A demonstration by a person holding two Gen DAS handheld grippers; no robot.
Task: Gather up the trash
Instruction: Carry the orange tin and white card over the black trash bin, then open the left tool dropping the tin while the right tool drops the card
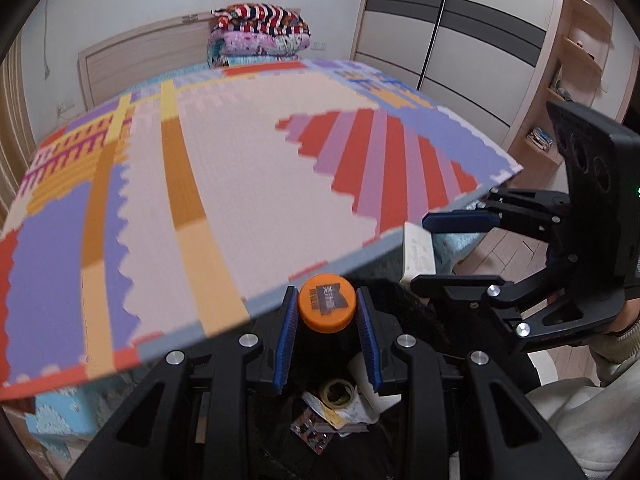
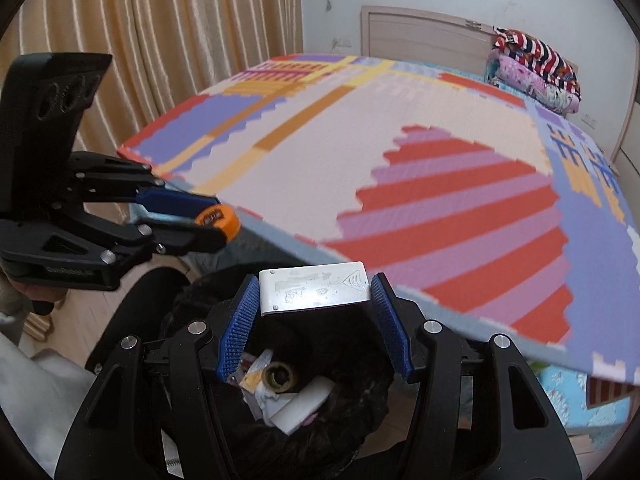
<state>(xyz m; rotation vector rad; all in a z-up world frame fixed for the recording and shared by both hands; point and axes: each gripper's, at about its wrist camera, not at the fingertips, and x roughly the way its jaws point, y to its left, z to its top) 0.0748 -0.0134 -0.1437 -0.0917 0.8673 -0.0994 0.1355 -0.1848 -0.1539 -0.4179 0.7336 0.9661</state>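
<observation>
Both claws tilted down over bin: L claw w/ cap, R claw w/ box.

Bed covered by a patchwork foam mat, interlocking tiles: pale pink field, red/lilac striped patch, purple blocks, orange and yellow bands, red edge tiles. Light blue patterned bedding shows under the mat edge. Stack of folded quilts at the far end, striped red/white/navy on top, against a pale wood headboard. Beige pleated curtain on one side. Sliding wardrobe, white panels with dark bands; open wood shelving beside it, small items too blurred to identify. Wood-plank floor.
</observation>
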